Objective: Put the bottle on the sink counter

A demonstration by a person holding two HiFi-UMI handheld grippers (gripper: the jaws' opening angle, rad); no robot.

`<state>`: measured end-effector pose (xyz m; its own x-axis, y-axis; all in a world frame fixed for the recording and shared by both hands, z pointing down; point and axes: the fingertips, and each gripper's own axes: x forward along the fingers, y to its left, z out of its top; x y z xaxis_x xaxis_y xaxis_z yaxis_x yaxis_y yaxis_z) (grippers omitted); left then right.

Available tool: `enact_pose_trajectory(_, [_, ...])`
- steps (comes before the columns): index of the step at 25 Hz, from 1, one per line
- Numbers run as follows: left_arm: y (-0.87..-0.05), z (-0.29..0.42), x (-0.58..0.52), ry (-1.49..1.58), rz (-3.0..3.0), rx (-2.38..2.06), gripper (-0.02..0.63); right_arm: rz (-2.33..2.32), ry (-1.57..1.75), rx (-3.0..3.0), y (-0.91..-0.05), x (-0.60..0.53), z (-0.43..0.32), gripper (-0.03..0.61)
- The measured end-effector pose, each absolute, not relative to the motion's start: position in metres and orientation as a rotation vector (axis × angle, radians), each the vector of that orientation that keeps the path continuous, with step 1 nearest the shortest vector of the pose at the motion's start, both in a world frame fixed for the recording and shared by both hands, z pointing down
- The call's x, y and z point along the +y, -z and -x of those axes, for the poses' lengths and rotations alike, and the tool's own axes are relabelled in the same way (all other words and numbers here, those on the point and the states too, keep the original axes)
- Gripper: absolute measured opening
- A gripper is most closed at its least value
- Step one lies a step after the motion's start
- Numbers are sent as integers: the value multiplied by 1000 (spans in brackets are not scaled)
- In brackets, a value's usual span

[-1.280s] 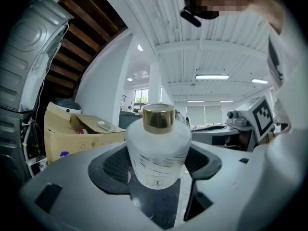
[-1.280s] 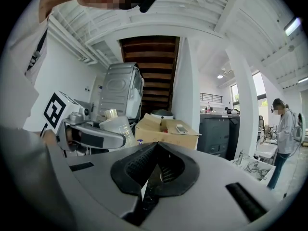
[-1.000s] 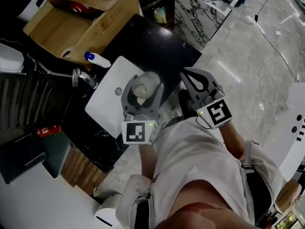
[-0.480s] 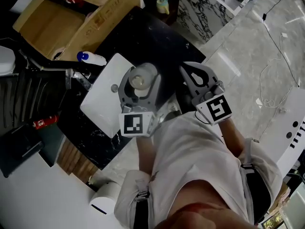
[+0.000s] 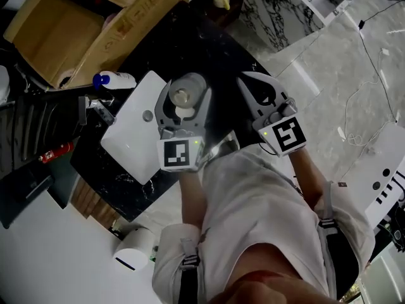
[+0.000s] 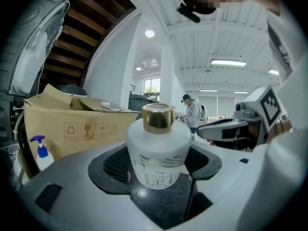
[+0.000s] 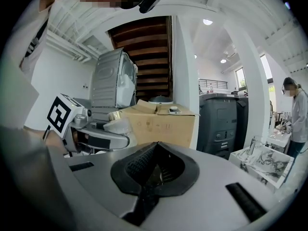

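A white frosted bottle with a gold cap stands upright between the jaws of my left gripper, which is shut on its body. It is over the black sink counter, just right of the white basin; the glossy black top shows right under its base. My right gripper is beside it on the right, over the counter's edge, shut with nothing in it; its tips meet in the right gripper view.
A faucet and a blue-capped spray bottle are at the basin's far left. An open cardboard box lies behind them. A marble-patterned block stands at the right, on pale floor.
Both grippers have drifted slightly up and left in the head view, further over the counter. The bottle stays in the left gripper; the right stays shut.
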<state>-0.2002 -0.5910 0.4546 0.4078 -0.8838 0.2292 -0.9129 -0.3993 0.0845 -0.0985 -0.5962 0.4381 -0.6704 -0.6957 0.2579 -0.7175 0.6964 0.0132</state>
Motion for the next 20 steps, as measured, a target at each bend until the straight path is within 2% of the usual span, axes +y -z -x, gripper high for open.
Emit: enact_pose_trajectory(20, [-544,197,-680,-316,-2353,-1652,324,-1020,-240,-2641,-518,-670,103,-2])
